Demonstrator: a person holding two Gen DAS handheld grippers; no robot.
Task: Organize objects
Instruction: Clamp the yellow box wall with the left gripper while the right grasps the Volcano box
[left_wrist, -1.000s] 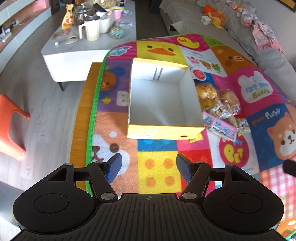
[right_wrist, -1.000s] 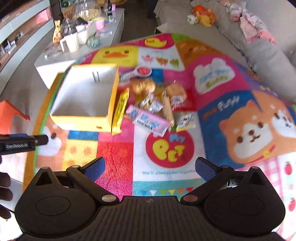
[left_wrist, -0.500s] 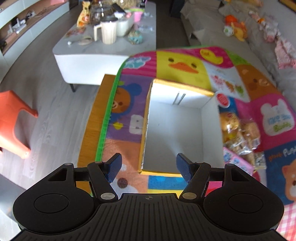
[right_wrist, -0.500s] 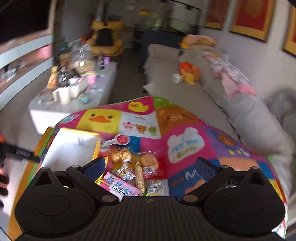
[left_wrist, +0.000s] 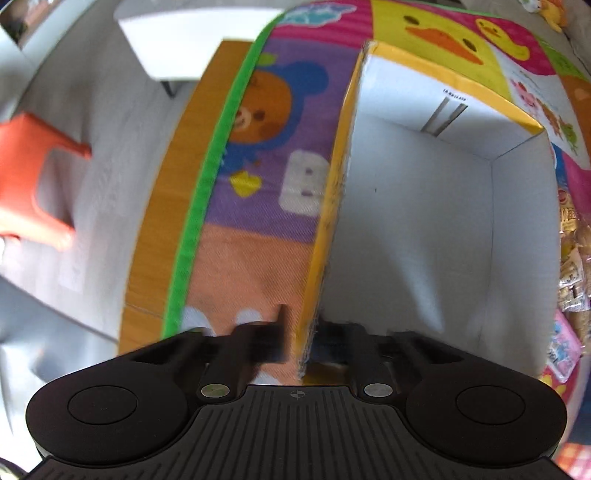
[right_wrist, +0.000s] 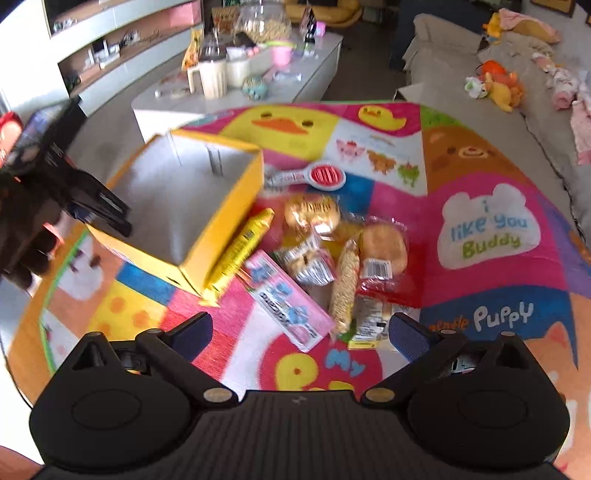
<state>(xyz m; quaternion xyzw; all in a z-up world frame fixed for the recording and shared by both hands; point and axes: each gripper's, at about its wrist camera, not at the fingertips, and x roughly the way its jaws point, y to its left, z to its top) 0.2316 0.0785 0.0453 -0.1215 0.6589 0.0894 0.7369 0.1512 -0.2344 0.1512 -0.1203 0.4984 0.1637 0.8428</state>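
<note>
While left view shows box (left_wrist: 424, 221) wall | right shows snacks (right_wrist: 314, 251)

Box (left_wrist: 417, 229): cardboard, matt white inside, yellow outside; cut edge of near wall rough and fibrous. Mat (left_wrist: 258, 206): printed cloth with a visible woven grain, matt, green bound edge. Board (left_wrist: 162, 206) under the mat: wood, smooth, slight sheen. Floor (left_wrist: 99, 122): pale, smooth. Stool (left_wrist: 33, 177): orange plastic, smooth. Left gripper (left_wrist: 301, 341): black matt plastic, ribbed body, small shiny metal pins at the pivots. Right gripper (right_wrist: 301, 332): same black plastic; pads blue, finely textured. Snack packs (right_wrist: 321, 240): clear crinkled film, glossy. Yellow bar (right_wrist: 242, 247): shiny foil wrapper. Pink packet (right_wrist: 288, 299): glossy. Sofa (right_wrist: 554, 140): grey cloth, matt. Low table (right_wrist: 236, 99): white, smooth.
</note>
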